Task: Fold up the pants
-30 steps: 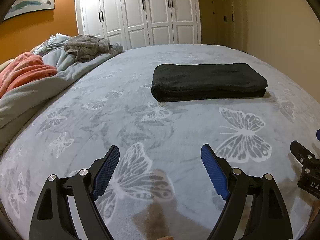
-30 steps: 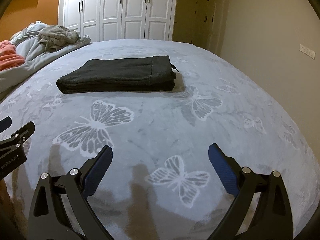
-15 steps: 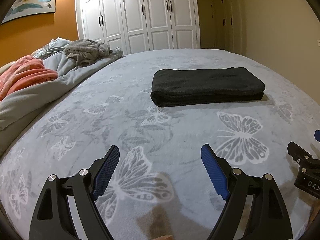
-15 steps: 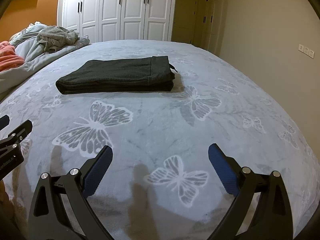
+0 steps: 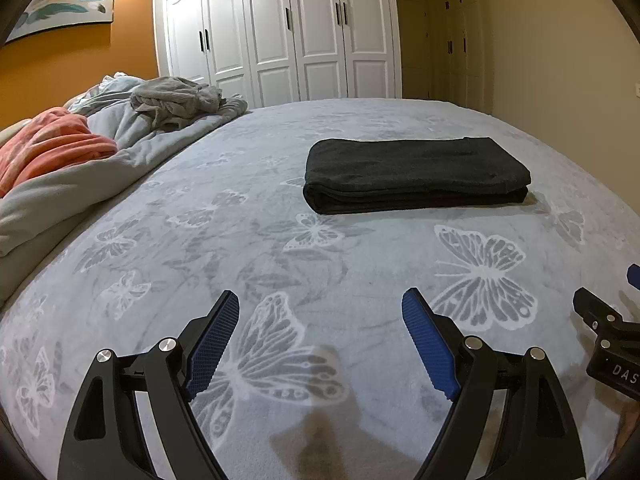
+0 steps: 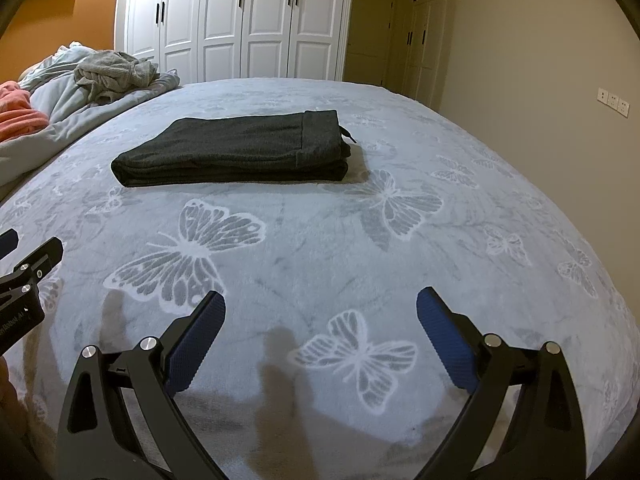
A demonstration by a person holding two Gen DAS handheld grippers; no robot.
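Note:
The dark grey pants [image 5: 416, 174] lie folded in a neat flat rectangle on the grey butterfly blanket [image 5: 280, 240], in the middle of the bed; in the right wrist view they [image 6: 240, 148] sit left of centre, waistband and a drawstring at the right end. My left gripper [image 5: 320, 308] is open and empty, held above the blanket well short of the pants. My right gripper [image 6: 320, 308] is open and empty too, near the bed's front edge. Each gripper's body shows at the side of the other view.
A heaped grey duvet [image 5: 120, 148] with an orange blanket [image 5: 52, 144] and a crumpled grey garment [image 5: 172, 104] lies along the left side. White wardrobe doors [image 5: 280, 36] stand beyond the bed. A beige wall [image 6: 540, 80] runs on the right.
Both grippers have drawn back and risen slightly from the pants; the pants look a little farther off. Both stay open. The pants have not moved.

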